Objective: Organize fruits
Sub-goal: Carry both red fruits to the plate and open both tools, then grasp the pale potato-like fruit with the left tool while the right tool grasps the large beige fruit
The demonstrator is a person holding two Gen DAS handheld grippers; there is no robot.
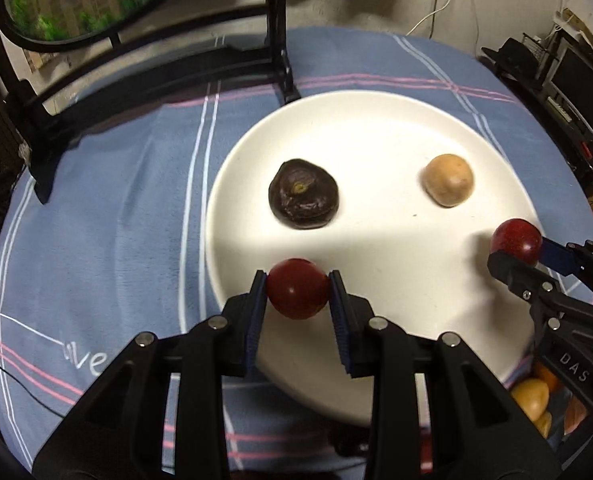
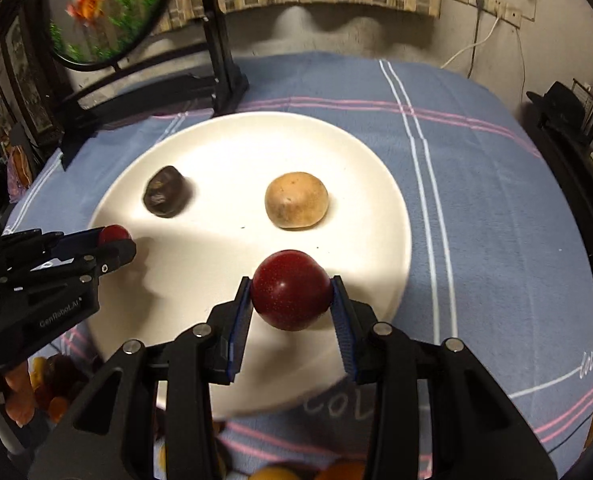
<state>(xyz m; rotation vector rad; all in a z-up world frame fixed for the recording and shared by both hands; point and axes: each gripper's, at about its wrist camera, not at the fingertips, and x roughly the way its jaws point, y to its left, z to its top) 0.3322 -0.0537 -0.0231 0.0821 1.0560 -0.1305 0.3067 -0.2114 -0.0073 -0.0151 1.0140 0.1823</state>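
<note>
A large white plate (image 1: 376,128) lies on the blue striped cloth. On it rest a dark wrinkled fruit (image 1: 303,194) (image 2: 164,191) and a tan round fruit (image 1: 448,185) (image 2: 296,200). My left gripper (image 1: 297,290) (image 2: 114,240) is shut on a small dark red fruit (image 1: 298,288) (image 2: 114,233) over the plate's near left part. My right gripper (image 2: 291,292) (image 1: 516,246) is shut on a larger speckled red fruit (image 2: 291,290) (image 1: 516,240) above the plate's near right rim.
A black stand (image 1: 278,40) (image 2: 216,52) with a round fish picture rises behind the plate. Several orange and yellow fruits (image 1: 534,398) (image 2: 48,384) lie low near the front edge. Black shelving (image 2: 568,120) stands beyond the table's right side. A hand (image 2: 12,396) shows at lower left.
</note>
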